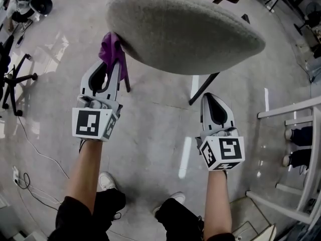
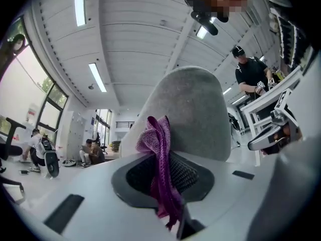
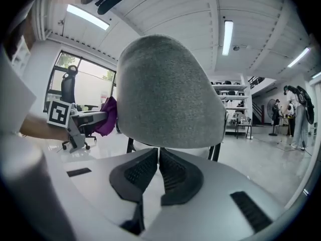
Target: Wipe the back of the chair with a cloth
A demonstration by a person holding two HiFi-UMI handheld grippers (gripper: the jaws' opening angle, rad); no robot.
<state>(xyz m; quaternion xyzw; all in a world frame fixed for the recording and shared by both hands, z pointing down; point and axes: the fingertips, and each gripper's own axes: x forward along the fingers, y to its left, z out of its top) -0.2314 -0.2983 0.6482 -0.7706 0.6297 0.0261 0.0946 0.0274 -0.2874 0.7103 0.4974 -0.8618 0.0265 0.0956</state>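
Note:
A grey fabric chair back (image 1: 185, 31) fills the top of the head view, seen from above; it also rises ahead in the left gripper view (image 2: 190, 114) and the right gripper view (image 3: 168, 92). My left gripper (image 1: 114, 64) is shut on a purple cloth (image 1: 111, 50), which touches the chair back's left edge. The cloth (image 2: 159, 159) hangs bunched between the jaws. My right gripper (image 1: 214, 97) is shut with nothing in it, just short of the chair back's near edge. From the right gripper view the left gripper (image 3: 95, 118) and cloth (image 3: 107, 117) show at the chair's left.
Black chair legs (image 1: 203, 89) stand on the pale floor under the chair. A white table frame (image 1: 301, 149) is at the right, with a person's feet (image 1: 296, 157) beneath it. An office chair base (image 1: 12, 84) and cables (image 1: 22, 177) lie at the left. People stand in the background.

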